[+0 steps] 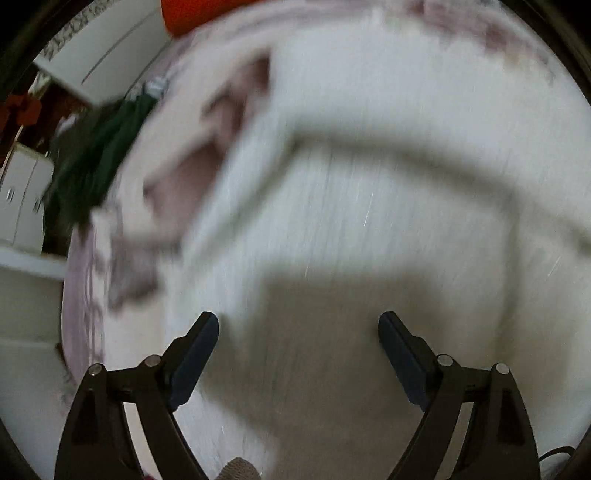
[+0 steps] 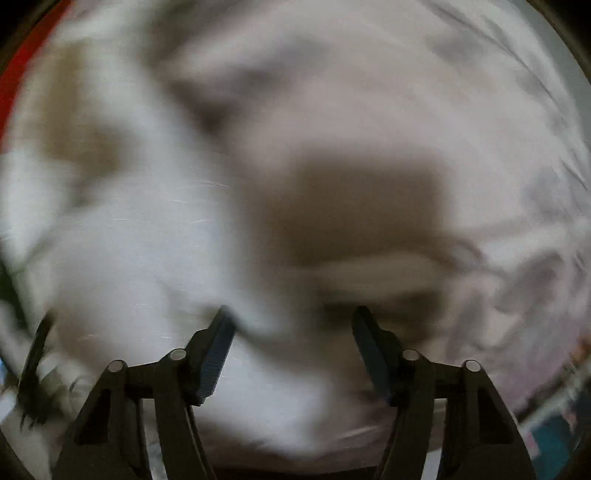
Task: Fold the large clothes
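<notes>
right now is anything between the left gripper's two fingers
No. In the left wrist view the left gripper stands open, nothing pinched; only the white garment lies blurred beneath the gap.

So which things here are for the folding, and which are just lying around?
For the folding:
- white garment, spread out below
- left hand-held gripper, open
- right hand-held gripper, open

Just lying about:
- dark green cloth
- pinkish bedsheet underneath
- white cabinet
- red thing, too blurred to name

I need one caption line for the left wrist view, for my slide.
Left gripper, jaws open and empty, above a white garment on a pinkish bedspread; picture motion-blurred.
</notes>
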`<state>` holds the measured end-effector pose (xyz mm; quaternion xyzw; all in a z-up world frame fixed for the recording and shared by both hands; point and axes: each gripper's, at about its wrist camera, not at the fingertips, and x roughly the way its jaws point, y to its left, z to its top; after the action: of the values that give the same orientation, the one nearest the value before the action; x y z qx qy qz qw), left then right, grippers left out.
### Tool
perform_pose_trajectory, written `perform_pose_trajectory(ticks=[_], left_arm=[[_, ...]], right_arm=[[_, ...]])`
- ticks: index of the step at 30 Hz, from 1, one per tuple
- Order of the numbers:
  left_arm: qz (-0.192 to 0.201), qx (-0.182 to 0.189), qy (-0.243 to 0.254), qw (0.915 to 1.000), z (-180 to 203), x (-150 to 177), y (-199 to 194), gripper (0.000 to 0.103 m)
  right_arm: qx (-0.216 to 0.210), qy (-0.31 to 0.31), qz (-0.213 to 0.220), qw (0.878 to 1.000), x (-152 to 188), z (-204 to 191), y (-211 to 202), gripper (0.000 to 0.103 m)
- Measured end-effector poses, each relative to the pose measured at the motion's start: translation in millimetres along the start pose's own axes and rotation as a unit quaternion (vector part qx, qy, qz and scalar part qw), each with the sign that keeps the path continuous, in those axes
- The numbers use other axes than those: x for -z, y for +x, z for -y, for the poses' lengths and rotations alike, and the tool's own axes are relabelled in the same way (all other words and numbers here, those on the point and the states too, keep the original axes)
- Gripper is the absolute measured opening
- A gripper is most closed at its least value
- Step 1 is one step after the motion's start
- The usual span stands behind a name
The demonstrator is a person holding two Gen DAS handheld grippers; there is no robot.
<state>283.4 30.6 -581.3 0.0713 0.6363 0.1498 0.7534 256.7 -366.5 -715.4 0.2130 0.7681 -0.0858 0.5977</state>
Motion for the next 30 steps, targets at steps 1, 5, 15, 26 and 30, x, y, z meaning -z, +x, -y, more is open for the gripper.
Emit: perform_pose_trajectory(ticks=[1, 5, 15, 26, 30], left_arm=[[0.021, 0.013, -0.001, 0.9997, -2, 12, 5, 0.089], [0.064, 0.007, 0.012, 0.9979, -1, 9, 7, 0.101], [0.102, 0.017, -0.022, 0.9944, -11, -3, 27, 0.103], [0.112, 0.027, -0.001, 0.9933, -27, 2, -30, 0.103], [0.115, 0.029, -0.013, 0.9929, -24, 15, -67, 0.103]], right_arm=[[-0.009, 0.040, -0.005, 0.999, 2, 21, 11, 0.068], [-0.035, 0.033, 0.023, 0.999, -2, 13, -21, 0.068], [0.018, -0.102, 0.106, 0.989, -119, -99, -42, 0.009], [-0.076, -0.046, 0.041, 0.995, -77, -31, -48, 0.041], [-0.063, -0.086, 0.000, 0.994, -13, -5, -43, 0.041]])
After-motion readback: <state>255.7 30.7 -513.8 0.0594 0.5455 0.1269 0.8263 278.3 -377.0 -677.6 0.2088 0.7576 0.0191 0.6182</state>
